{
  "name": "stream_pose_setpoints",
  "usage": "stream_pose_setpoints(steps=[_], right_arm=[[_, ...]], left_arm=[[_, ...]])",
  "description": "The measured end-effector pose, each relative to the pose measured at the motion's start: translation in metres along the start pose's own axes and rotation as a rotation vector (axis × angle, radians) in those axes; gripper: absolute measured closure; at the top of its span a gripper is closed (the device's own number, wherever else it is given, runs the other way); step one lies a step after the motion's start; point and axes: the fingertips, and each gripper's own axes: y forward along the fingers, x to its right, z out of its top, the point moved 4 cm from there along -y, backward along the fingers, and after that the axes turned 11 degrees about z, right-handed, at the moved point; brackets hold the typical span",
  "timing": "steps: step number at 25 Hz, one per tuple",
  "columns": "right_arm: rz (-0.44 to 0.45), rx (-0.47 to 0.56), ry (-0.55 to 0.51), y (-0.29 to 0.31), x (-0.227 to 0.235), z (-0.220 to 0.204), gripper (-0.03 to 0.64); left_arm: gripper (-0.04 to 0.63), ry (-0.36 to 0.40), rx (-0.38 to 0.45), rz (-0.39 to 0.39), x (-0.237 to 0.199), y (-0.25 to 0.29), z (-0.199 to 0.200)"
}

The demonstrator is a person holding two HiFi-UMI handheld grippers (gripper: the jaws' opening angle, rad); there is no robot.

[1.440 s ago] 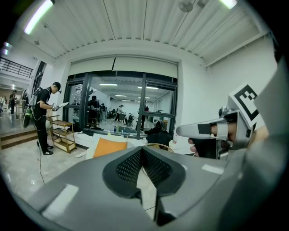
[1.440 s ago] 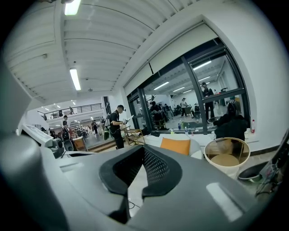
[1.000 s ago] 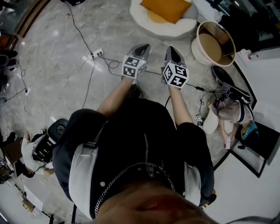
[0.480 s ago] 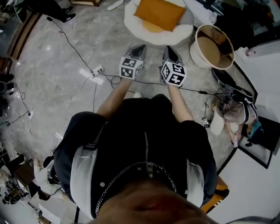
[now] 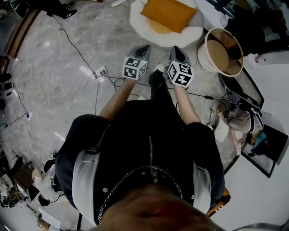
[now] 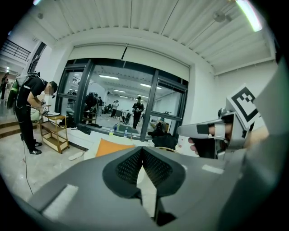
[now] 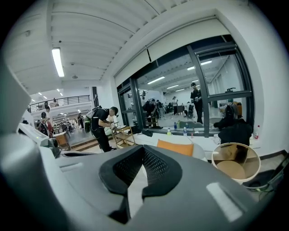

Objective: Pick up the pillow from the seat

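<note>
Pointing forward side by side, the left gripper [image 5: 144, 47] and right gripper [image 5: 177, 49] both have their jaws pressed together, nothing between them. Ahead of both jaw tips, untouched, the orange square fabric pillow [image 5: 169, 13] lies on the round white cushioned seat [image 5: 187, 35].

Ok so the orange pillow [image 5: 170, 13] is lying flat on the round white seat [image 5: 189, 33] straight ahead of me. It's rectangular, smooth and plump, turned a bit askew, and covers most of the seat's middle, with the fluffy white rim showing all around.
</note>
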Motion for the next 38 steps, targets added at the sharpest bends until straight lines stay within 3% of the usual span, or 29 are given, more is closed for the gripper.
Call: stream_pose_setpoints(steps=[9,26,38], right_arm=[[-0.025,-0.011,0.058,0.084,0.044,0.004,0.615],[-0.052,-0.019,0.118,0.264,0.210,0.094,0.614],[-0.162,-0.052,0.189,0.345,0.287,0.112,0.614]], left_arm=[[0.584,-0.008,-0.045,0.046,-0.056,0.070,0.016],[0.584,0.008,-0.084,0.085,-0.107,0.294,0.096],[0.584,0.061,-0.131,0.000,-0.151,0.427,0.125]])
